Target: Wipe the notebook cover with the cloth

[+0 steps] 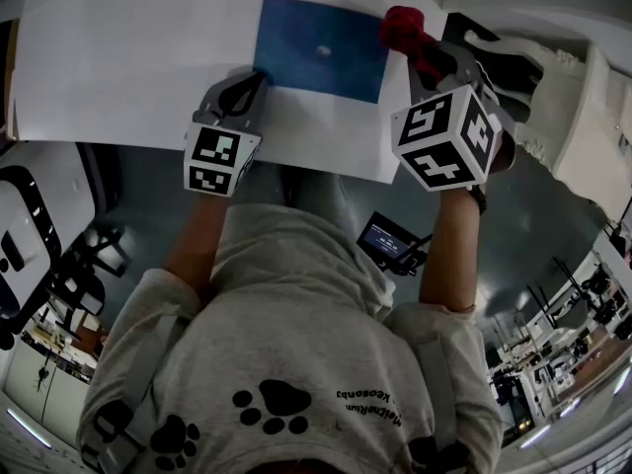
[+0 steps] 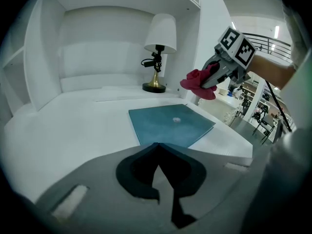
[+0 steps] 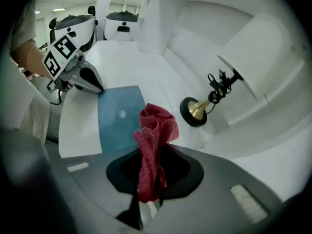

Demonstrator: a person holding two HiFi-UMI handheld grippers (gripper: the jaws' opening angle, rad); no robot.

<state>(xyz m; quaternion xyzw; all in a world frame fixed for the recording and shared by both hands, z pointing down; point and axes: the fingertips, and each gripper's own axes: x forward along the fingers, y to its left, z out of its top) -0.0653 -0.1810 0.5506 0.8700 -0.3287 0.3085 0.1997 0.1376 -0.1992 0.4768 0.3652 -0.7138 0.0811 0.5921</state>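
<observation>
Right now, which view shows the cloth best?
The right gripper view: the red cloth fills the centre, pinched by the shut right gripper. The left gripper view shows it smaller; the head view, only a bunch beside the notebook.

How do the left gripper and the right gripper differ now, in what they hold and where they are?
The left gripper is shut on nothing; the right gripper is shut on the red cloth. The left gripper sits low at the near corner of the blue notebook; the right gripper is raised off the table by its far right corner. Both have jaws closed.
</observation>
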